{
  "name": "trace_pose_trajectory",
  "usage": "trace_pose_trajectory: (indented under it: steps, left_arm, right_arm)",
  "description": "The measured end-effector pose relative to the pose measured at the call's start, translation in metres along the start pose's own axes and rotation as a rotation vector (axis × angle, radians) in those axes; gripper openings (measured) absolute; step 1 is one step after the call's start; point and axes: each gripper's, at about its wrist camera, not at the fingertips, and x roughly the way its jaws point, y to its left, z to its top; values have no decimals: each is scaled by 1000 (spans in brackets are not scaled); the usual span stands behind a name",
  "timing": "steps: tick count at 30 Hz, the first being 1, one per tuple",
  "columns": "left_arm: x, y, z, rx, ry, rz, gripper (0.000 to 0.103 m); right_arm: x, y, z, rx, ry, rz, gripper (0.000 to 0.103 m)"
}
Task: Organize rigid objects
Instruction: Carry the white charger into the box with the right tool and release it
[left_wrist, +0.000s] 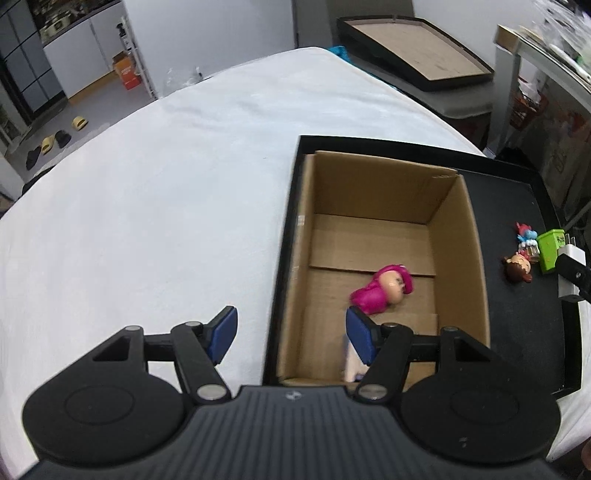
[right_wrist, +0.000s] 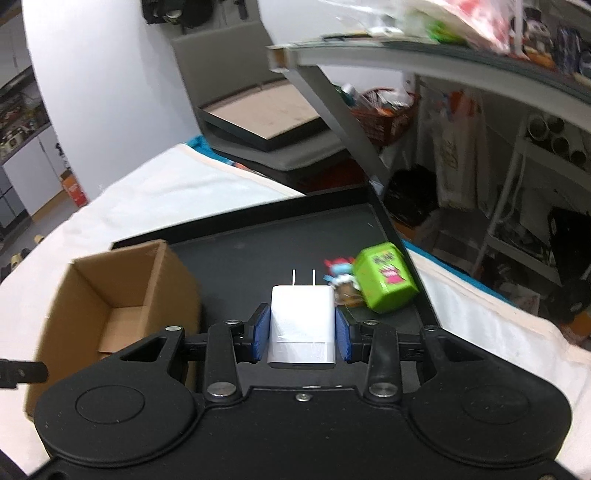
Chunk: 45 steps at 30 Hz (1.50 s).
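Jaws first: right gripper (right_wrist: 302, 334) is clamped on a white charger (right_wrist: 302, 325), blue pads pressed flat vs its two sides, prongs pointing away from the cam. Left gripper (left_wrist: 291, 334) stands wide apart w/ nothing between the pads; one blue pad sits over the white cloth (left_wrist: 155, 192), the other over the cardboard box (left_wrist: 458, 236).

Box is open-topped, brown, and sits inside a shallow black tray (left_wrist: 517, 206) at its left part. Tray rests on the cloth-covered table. In the box: a pink figurine (left_wrist: 382, 288) lying on its side on the bottom flaps, plus a pale item near the close wall, mostly hidden behind the left gripper's pad, can't tell what it is.

On the bare black tray floor right of the box, a small cluster: brown-haired figurine (left_wrist: 519, 267), a red/blue figurine (left_wrist: 524, 232) just beyond it, and a green cube (left_wrist: 550, 249) w/ a printed face beside both. In the right wrist view the cube (right_wrist: 384, 282) tilts on an edge, near the tray's right rim, and the red/blue figurine (right_wrist: 338, 271) is touching or just beside it.

Charger is held up off the tray, between the box and that cluster in the right wrist view; in the left view it shows at the far right edge, by the green cube.

Bkgd: another black tray w/ a cardboard base beyond the table, cluttered shelves at right.
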Motion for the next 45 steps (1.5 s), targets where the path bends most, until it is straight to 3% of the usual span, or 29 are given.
trace_pose_trajectory:
  steps: [9, 22, 28, 32, 36, 45]
  left_arm:
    - [8, 27, -12, -73, 14, -43, 63]
    - [26, 35, -18, -92, 37, -182, 62]
    - [42, 38, -17, -92, 75, -238, 52]
    - [53, 43, -15, -103, 115, -267, 33]
    - [61, 46, -12, -102, 135, -289, 22]
    - [69, 49, -8, -101, 159, -330, 19]
  right_arm:
    - [-13, 41, 4, -67, -10, 33, 36]
    - [-12, 90, 5, -151, 16, 59, 36]
    - [-1, 119, 1, -217, 61, 59, 36]
    - [14, 141, -2, -289, 121, 45, 36]
    - [32, 162, -2, -343, 171, 22, 36]
    - [66, 196, 1, -418, 252, -25, 36]
